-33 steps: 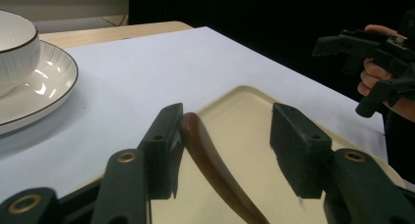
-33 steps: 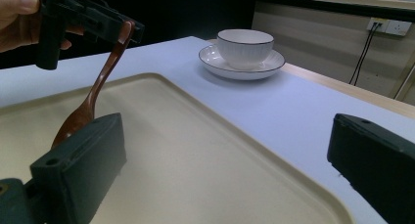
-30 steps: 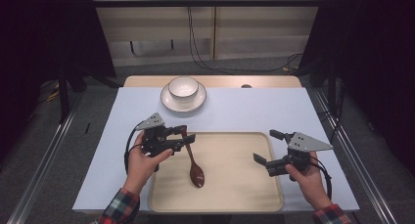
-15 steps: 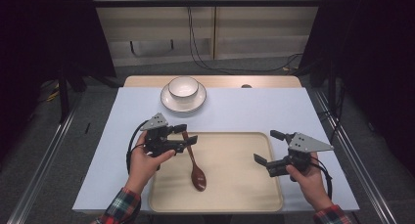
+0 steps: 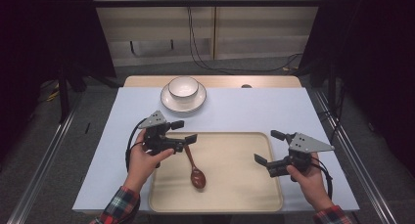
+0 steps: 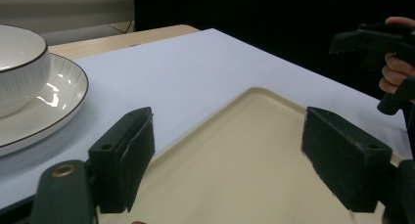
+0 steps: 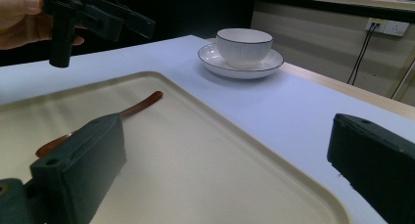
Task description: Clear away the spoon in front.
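The left gripper (image 5: 185, 131) has its fingers (image 6: 122, 163) spread wide with nothing between them, hanging over the tray's (image 5: 244, 194) far left corner, just above the tip of the spoon's handle. The spoon (image 5: 194, 169) lies inside the tray near its left rim, handle pointing away from the person, bowl toward the near side. The right gripper (image 5: 270, 146) is also wide, fingers (image 7: 83, 163) holding nothing, one over the tray's right rim and the other out past it over the white surface (image 5: 254, 109). Between the two grippers the middle of the tray is bare. Beyond the tray's far rim a broad band of surface lies free, up to a bowl (image 5: 183, 87) sitting on a plate (image 5: 169, 102) near the far edge, left of centre. The right side of the surface is open out to its edge.
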The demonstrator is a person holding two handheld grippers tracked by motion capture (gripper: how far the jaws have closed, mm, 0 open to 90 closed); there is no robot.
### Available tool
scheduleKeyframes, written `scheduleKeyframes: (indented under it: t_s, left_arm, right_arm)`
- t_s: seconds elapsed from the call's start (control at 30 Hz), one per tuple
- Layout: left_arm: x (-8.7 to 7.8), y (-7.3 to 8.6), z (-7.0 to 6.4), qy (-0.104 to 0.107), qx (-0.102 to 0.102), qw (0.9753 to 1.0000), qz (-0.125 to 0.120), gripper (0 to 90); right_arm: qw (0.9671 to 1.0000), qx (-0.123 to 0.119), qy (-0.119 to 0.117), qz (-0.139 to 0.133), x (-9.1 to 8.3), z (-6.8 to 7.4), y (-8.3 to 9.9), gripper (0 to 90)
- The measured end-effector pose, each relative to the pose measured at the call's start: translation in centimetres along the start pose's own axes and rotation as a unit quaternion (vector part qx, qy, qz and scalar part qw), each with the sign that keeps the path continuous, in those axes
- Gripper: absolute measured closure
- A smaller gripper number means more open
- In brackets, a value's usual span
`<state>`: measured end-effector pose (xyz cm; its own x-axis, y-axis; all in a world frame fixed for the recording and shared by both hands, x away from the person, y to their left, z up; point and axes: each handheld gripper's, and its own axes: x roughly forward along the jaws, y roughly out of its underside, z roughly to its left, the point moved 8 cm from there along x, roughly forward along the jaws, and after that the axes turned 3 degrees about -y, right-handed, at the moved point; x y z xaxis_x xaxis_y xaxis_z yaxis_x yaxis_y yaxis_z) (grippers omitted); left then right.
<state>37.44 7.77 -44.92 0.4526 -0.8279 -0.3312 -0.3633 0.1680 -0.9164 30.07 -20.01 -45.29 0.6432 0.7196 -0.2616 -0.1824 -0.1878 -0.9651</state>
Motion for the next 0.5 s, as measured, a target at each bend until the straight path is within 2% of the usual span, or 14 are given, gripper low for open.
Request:
scheduleKeyframes:
  t_s: [0.47, 0.5]
  left_arm:
    - [-1.5, -0.2, 0.5, -0.006, -0.003, 0.9999, -0.009, 10.5]
    - [-1.5, -0.3, 0.5, -0.002, -0.006, 0.9999, -0.013, 10.4]
  right_arm:
    - [1.0000, -0.001, 0.002, -0.001, -0.1, -0.2, 0.0, 0.4]
    - [1.0000, 0.000, 0.002, -0.001, -0.1, -0.2, 0.0, 0.4]
